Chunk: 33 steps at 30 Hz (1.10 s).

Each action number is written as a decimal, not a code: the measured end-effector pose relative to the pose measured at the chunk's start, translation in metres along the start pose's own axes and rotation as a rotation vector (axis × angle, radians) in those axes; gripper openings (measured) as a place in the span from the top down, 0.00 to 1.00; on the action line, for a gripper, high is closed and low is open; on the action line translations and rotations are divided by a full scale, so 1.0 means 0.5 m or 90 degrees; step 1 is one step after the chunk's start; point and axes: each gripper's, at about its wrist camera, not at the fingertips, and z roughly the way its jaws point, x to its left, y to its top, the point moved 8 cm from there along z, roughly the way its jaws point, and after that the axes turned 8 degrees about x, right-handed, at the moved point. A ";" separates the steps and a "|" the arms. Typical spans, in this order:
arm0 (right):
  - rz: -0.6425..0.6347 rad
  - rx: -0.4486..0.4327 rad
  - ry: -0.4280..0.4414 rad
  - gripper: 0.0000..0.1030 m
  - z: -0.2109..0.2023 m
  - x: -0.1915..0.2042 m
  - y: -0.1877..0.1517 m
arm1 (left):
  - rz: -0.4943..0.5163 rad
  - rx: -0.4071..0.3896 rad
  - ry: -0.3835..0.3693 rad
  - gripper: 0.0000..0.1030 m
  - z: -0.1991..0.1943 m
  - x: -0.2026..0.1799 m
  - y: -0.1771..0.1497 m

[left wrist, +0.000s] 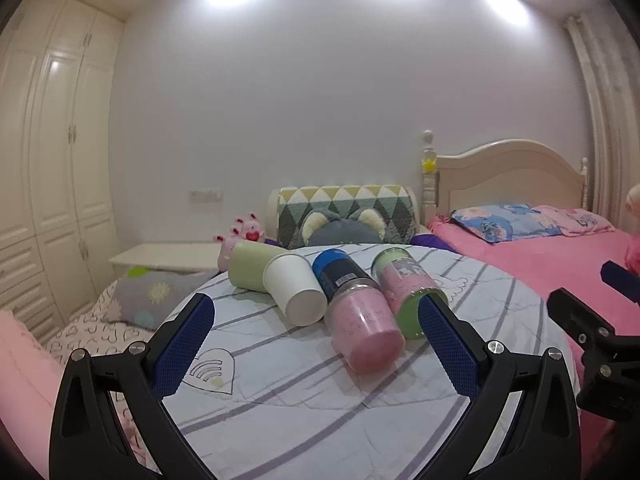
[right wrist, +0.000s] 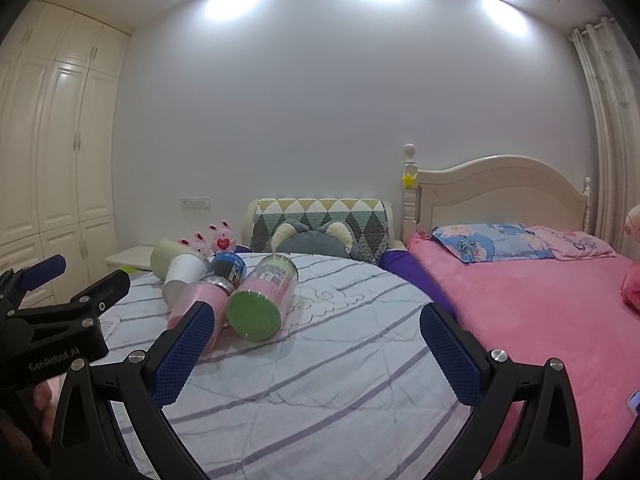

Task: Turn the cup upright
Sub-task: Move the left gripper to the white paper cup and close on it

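Observation:
Several cups lie on their sides on a round striped cloth surface [left wrist: 304, 408]. From left: a pale green cup [left wrist: 250, 270], a white paper cup [left wrist: 296, 294], a blue-topped clear cup with pink lining [left wrist: 356, 312], and a clear cup with green base [left wrist: 404, 288]. My left gripper [left wrist: 320, 344] is open, its fingers either side of the cups and a little short of them. My right gripper [right wrist: 316, 356] is open and empty; the green-based cup [right wrist: 262, 300] lies just ahead to its left, beside the pink cup [right wrist: 196, 306] and white cup [right wrist: 182, 276].
A pink bed [right wrist: 540, 312] with pillows and a cream headboard stands to the right. A grey plush [right wrist: 312, 242] and patterned cushion sit behind the surface. A white nightstand [left wrist: 168, 258] and wardrobe [left wrist: 52, 168] are at the left.

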 end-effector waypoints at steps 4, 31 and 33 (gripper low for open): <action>-0.014 0.007 0.005 0.00 0.016 -0.001 0.023 | -0.028 0.028 0.001 0.00 0.018 0.020 0.018; -0.076 0.184 0.139 0.00 0.320 0.048 0.093 | -0.098 0.332 0.074 0.00 0.342 0.082 0.040; -0.090 0.186 0.152 0.00 0.341 0.060 0.103 | -0.099 0.354 0.078 0.00 0.363 0.086 0.035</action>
